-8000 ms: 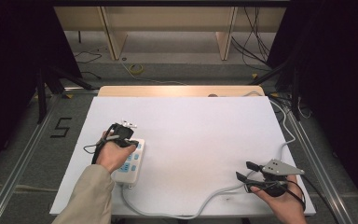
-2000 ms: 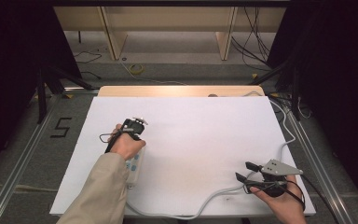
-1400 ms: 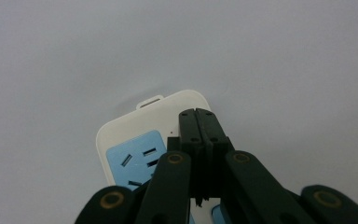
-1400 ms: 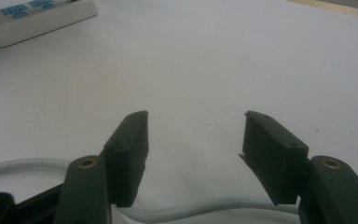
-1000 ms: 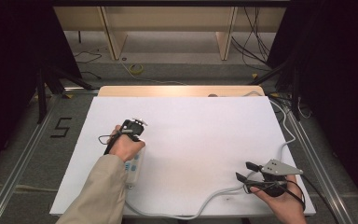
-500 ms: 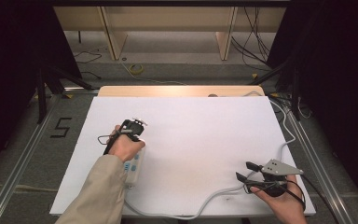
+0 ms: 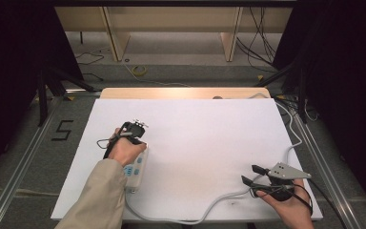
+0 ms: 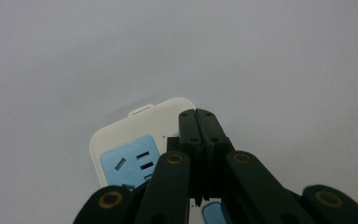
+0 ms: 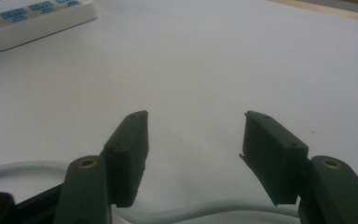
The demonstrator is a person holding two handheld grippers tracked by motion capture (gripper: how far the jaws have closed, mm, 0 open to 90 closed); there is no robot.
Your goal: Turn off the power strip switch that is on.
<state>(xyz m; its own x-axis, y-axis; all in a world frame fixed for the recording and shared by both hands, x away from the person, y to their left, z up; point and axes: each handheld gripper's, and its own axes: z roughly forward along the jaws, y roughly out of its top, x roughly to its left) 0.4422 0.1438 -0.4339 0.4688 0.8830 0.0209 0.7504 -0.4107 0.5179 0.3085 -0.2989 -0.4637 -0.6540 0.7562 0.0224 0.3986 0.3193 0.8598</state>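
The power strip (image 7: 137, 168) lies at about 8 o'clock on the white desk (image 7: 209, 143), and the left gripper (image 8: 199, 122) has its fingers clenched together with nothing between them, the tips pressing down on the strip's far end beside a blue socket (image 8: 129, 163). Pushed off-centre, the closed tips could slip off the smooth casing or swing the strip round on its grey cord (image 7: 209, 210). That cord trails to 5 o'clock, passing by the right gripper (image 9: 193, 140), whose fingers are released and empty, and could snag there.
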